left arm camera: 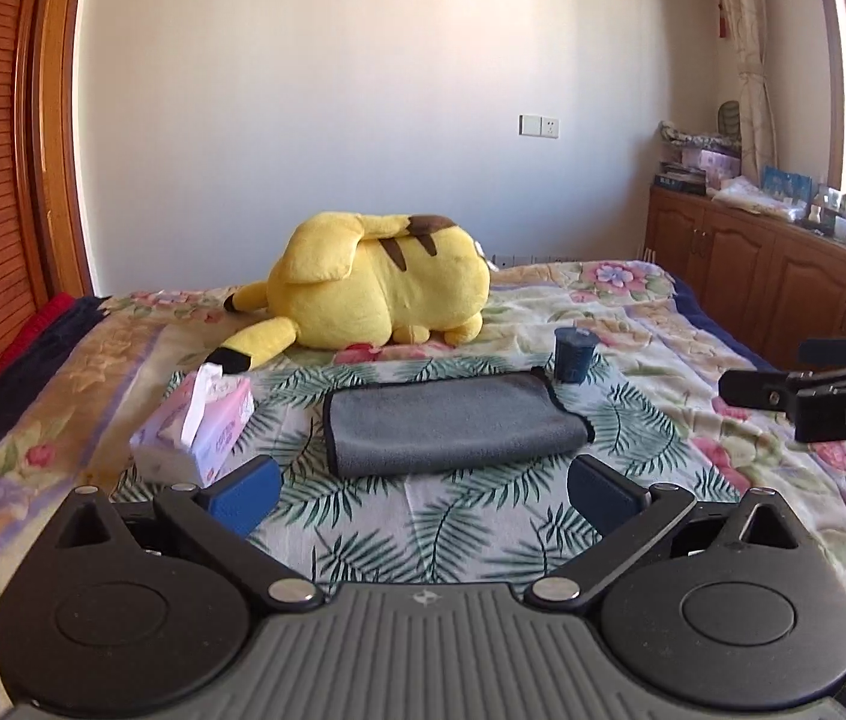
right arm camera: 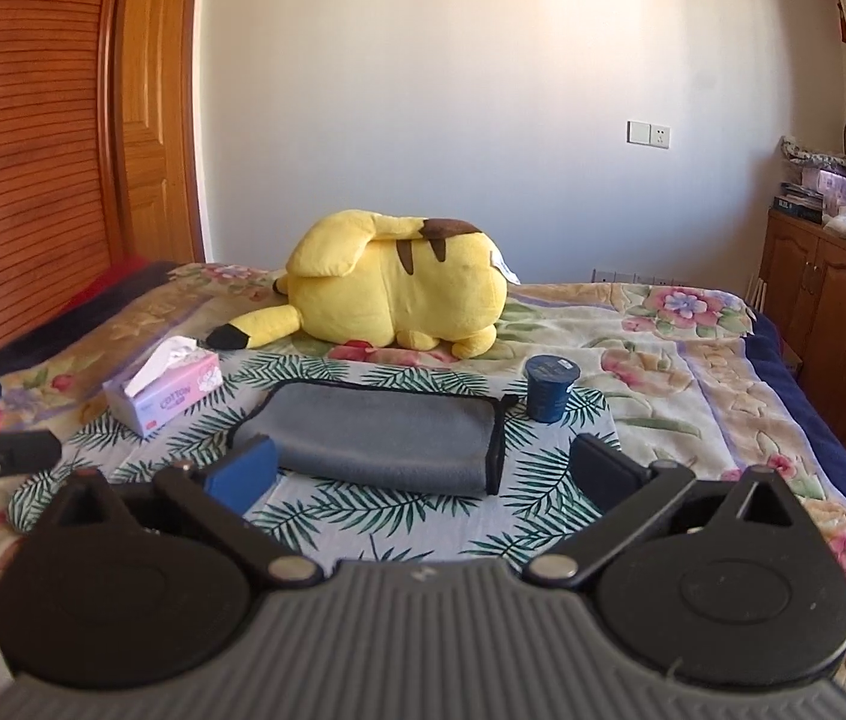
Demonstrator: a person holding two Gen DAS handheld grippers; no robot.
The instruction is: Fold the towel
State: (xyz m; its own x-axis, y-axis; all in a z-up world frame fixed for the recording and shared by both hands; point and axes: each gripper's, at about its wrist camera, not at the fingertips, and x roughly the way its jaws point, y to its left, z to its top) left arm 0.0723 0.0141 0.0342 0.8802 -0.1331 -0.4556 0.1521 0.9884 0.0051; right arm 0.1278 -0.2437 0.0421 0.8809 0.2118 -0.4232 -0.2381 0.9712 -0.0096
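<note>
Lying already folded on the leaf-print bedspread (left arm camera: 423, 516), the grey black-edged microfibre towel (left arm camera: 453, 426) looks finished, left gripper (left arm camera: 423, 489) and right gripper (right arm camera: 423, 468) both wide apart, empty

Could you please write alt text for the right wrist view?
A folded grey towel lies on a leaf-print cloth on a bed, ahead of the open right gripper. A tissue box, dark blue cup and yellow plush toy surround it.
</note>
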